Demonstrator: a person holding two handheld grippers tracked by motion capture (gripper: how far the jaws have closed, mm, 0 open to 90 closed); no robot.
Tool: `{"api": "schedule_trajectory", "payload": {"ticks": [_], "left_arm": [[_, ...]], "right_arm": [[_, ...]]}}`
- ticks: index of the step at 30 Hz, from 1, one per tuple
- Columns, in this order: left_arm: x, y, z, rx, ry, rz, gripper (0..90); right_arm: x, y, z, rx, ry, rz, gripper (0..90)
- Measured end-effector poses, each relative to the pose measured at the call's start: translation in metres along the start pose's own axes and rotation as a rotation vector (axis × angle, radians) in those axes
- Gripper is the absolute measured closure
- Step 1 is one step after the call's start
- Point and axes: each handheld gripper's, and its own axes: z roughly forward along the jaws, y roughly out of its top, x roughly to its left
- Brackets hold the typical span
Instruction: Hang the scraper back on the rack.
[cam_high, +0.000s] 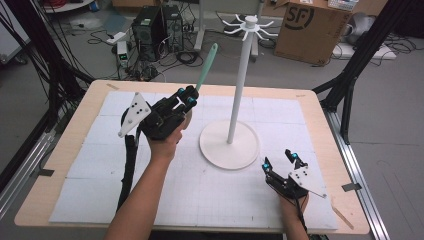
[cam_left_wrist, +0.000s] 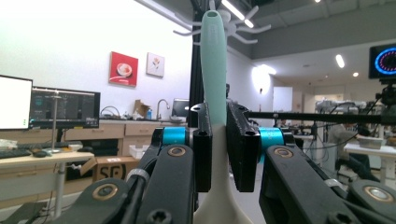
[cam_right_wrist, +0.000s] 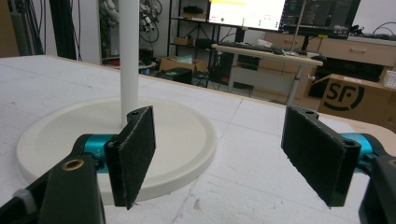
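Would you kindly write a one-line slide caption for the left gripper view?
Left gripper shut on a mint-green utensil handle, held upright beneath the white hook stand's top.

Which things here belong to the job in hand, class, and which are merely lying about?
Belonging to the job:
- mint-green utensil handle, clamped upright in the left gripper
- white hook stand with its round base on the table
- right gripper, open beside the base

Lying about:
- SF cardboard box on the floor
- computer towers
- power strip
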Motion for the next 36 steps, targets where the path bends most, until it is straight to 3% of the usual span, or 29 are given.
{"api": "schedule_trajectory", "payload": {"ticks": [9,15,21,36], "left_arm": [[-0.004,0.012,0.012,-0.004,-0.001,0.024,81.0],[0.0,0.017,0.016,-0.009,0.009,0.011,81.1],[-0.003,0.019,0.021,-0.005,-0.004,0.017,81.0],[-0.002,0.018,0.026,0.011,0.01,0.019,81.0]], "right_arm": [[0.0,0.0,0.0,-0.001,0.001,0.002,25.9],[0.0,0.0,0.0,-0.002,0.001,-0.002,25.9],[0.0,0.0,0.0,-0.003,0.001,-0.003,25.9],[0.0,0.0,0.0,-0.004,0.002,-0.004,25.9]]}}
